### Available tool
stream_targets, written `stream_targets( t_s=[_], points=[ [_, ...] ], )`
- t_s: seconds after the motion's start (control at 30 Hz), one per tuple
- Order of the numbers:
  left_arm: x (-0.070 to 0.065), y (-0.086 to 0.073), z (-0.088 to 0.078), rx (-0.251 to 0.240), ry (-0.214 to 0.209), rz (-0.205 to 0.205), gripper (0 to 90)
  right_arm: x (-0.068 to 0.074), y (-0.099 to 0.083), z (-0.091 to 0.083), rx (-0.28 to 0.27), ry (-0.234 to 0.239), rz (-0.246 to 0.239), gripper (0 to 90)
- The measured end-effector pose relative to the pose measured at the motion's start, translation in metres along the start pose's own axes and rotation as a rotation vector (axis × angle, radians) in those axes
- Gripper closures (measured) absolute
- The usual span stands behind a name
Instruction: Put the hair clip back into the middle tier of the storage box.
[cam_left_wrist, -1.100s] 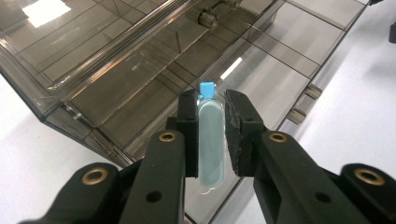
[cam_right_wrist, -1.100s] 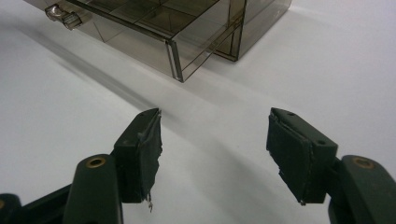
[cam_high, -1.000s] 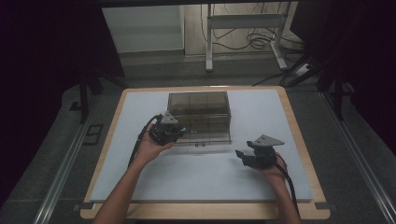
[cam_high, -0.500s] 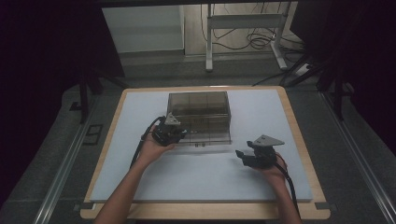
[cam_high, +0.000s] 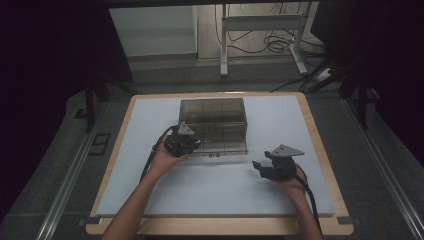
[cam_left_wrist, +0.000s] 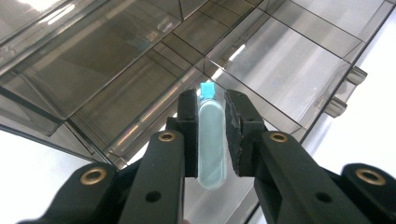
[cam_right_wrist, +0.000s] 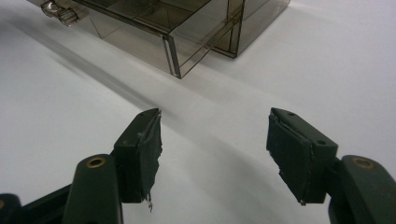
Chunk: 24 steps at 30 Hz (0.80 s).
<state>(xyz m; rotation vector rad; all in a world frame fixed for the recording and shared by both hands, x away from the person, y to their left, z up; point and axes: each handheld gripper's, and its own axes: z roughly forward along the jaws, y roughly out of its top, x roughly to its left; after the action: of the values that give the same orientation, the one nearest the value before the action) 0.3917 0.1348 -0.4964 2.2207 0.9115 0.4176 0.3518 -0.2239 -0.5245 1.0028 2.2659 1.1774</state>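
Only one pale tube (cam_left_wrist: 211, 140) sits clamped between the left gripper (cam_left_wrist: 212, 135) fingers, lengthwise along them, blue tip (cam_left_wrist: 207, 89) toward one smoky box (cam_left_wrist: 140, 70); right gripper (cam_right_wrist: 215, 156) fingers gape, empty.

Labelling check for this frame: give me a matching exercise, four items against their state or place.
Items:
1. left gripper
2. right gripper
3. pale blue capsule
4. smoky clear drawer box

States:
A. jaws apart, nothing between them
B. stands on the white mat, a drawer pulled out
C. shut on a small item over the open drawer
D. pinched lengthwise between two pads

Pairs: 1-C, 2-A, 3-D, 4-B
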Motion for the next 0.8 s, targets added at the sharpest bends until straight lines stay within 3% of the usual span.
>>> stream_targets(
  t_s=[0.3, 0.8],
  points=[
    [0.0, -0.002, 0.0, -0.004, 0.001, -0.007, 75.2, -0.001, 0.0, -0.001, -0.001, -0.002, 0.001, 34.7],
    [-0.003, -0.002, -0.021, -0.08, 0.0, -0.021, 47.6, 0.0, 0.0, 0.001, 0.003, -0.001, -0.002, 34.7]
  ],
)
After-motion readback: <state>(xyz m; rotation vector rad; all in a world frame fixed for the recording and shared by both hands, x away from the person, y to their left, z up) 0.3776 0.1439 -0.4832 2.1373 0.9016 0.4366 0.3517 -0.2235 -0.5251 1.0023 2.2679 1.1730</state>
